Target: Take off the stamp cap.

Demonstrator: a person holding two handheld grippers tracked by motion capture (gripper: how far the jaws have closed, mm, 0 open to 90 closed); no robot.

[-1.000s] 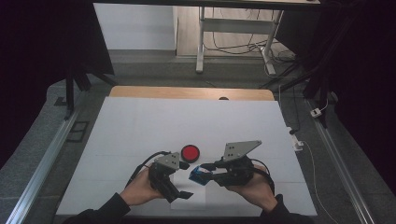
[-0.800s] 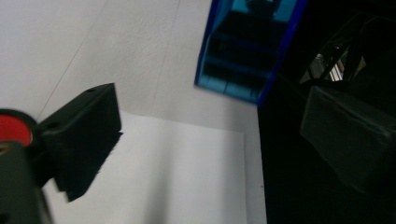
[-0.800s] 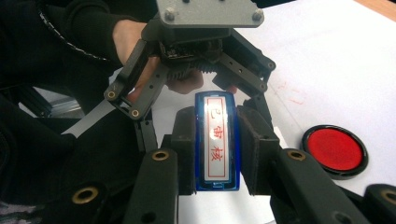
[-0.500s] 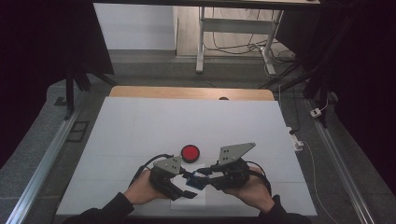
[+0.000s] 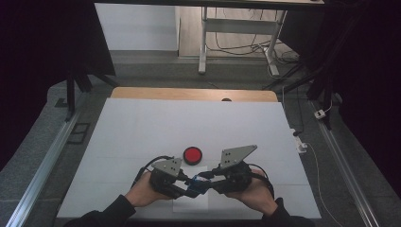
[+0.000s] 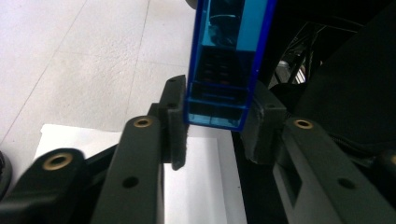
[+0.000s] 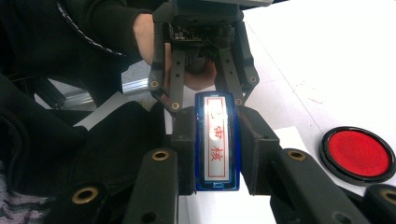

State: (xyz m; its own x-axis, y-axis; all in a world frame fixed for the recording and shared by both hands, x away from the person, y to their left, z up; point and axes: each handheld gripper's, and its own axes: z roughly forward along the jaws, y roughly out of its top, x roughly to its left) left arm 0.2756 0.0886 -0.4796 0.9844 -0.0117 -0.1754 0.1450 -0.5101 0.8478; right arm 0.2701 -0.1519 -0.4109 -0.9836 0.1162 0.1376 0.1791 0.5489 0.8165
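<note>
A blue see-through stamp with red characters on its face is held above the table's near edge, between both grippers. My right gripper is shut on one end, its pads pressed to the two long sides. From the opposite side, my left gripper is shut on the other end of the stamp. In the high view the left gripper and right gripper meet tip to tip. A round red ink pad lies just beyond them.
A white sheet of paper lies under the grippers on the white table. The ink pad sits beside the paper's far corner. A dark sleeve fills the left of the right gripper view.
The left gripper swung in toward the right one and closed on the free end of the blue stamp. Both hands drew together near the front edge.
</note>
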